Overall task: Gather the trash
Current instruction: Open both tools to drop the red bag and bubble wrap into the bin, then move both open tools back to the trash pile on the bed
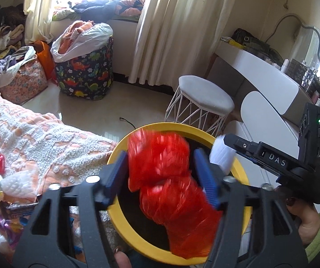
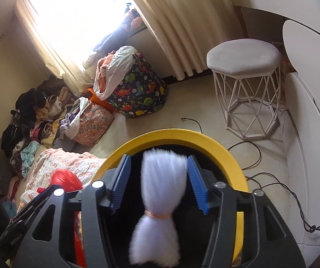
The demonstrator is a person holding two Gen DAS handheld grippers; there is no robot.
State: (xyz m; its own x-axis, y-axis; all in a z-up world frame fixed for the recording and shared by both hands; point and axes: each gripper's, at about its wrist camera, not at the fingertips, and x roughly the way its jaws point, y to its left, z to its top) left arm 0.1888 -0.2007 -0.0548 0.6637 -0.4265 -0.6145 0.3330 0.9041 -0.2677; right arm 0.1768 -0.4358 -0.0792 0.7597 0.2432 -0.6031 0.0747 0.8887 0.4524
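A yellow-rimmed bin (image 1: 160, 126) with a black inside sits right below both grippers; it also shows in the right wrist view (image 2: 215, 141). My left gripper (image 1: 161, 174) is open, its blue pads apart, with a crumpled red plastic bag (image 1: 171, 178) blurred between them over the bin mouth, not pinched. My right gripper (image 2: 158, 183) is open, with a white bundle tied by an orange band (image 2: 160, 201) blurred between its pads over the bin. The right gripper (image 1: 271, 158) shows at the bin's right rim in the left wrist view.
A bed with an orange-and-white blanket (image 1: 37, 138) and loose wrappers lies left. A dinosaur-print hamper (image 1: 84, 71), a white wire stool (image 1: 202, 102), a white vanity desk (image 1: 271, 71) and floor cables (image 2: 271, 178) stand beyond the bin.
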